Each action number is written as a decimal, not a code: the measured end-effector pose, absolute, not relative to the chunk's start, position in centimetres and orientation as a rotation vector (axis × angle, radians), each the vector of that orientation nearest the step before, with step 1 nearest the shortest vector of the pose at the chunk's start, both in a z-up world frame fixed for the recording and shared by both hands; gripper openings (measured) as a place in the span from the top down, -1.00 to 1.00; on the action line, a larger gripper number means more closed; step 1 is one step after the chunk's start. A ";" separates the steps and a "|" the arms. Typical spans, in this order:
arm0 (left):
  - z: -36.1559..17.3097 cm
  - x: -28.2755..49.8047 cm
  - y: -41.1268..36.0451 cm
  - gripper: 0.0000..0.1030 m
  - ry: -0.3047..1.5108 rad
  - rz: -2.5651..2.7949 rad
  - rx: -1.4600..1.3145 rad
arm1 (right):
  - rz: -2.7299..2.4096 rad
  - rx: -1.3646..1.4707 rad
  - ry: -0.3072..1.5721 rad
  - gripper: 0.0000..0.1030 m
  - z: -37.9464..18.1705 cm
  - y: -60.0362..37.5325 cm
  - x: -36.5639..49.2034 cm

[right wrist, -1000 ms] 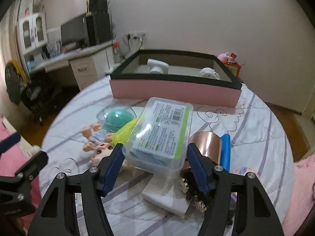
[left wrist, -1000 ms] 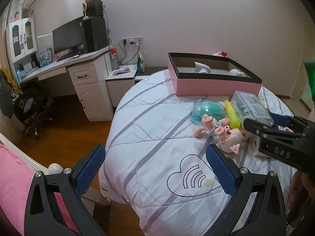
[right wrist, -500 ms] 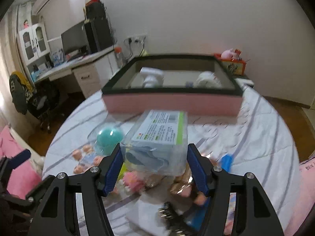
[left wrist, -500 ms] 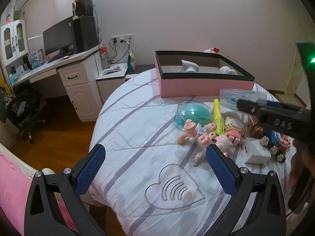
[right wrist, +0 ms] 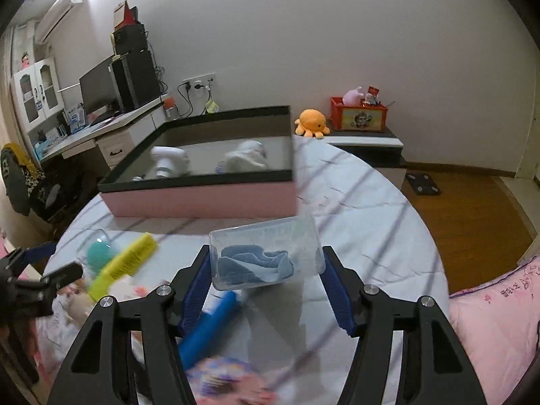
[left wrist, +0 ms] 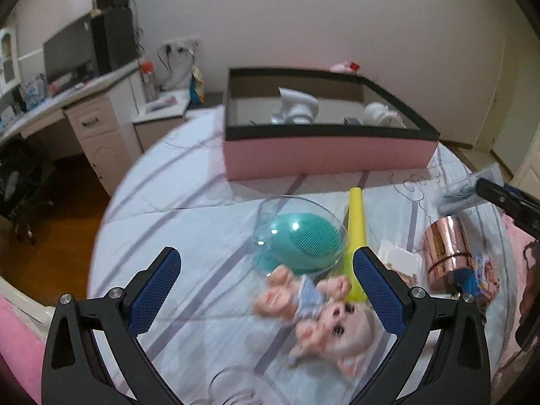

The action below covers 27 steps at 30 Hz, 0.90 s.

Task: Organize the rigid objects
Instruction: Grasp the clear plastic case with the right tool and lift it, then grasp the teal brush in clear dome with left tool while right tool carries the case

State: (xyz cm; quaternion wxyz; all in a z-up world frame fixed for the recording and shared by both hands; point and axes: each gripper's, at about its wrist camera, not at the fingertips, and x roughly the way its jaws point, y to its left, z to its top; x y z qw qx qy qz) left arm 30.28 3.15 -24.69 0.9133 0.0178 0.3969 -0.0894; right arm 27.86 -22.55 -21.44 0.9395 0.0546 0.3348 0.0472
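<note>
Two tongs in play. Right tongs (right wrist: 266, 290) grasp a clear plastic case (right wrist: 265, 256) with blue cloth folded inside; both blue pads sit against its short sides and it rides clear of the bed (right wrist: 364, 216). Left tongs (left wrist: 266, 290) are released, nothing between the pads.

Step in hand, as I judge it: carrying the case to the pink storage box (right wrist: 202, 195), which lies straight ahead of the right tongs, a little to their left, well apart from the case. Two white items already lie inside the box.

Next move calls for: lift enough for the case bottom to clear the black rim, advance over the open interior, then release. Free floor shows on the box's right half.

Left tongs: doll (left wrist: 324, 317) lies just ahead, between the pads' line and nearer the right pad, not touched. Beyond it are a teal brush under a clear dome (left wrist: 303, 236) and a yellow tube (left wrist: 357, 233). Copper tape roll (left wrist: 445, 249) is off to their right.

Frames are motion-blurred; fine contact at the left pads is hard to confirm.
</note>
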 end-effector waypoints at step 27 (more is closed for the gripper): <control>-26.9 34.7 2.0 -0.39 0.891 -0.118 0.038 | 0.114 0.104 0.831 -0.29 -25.8 -26.1 30.4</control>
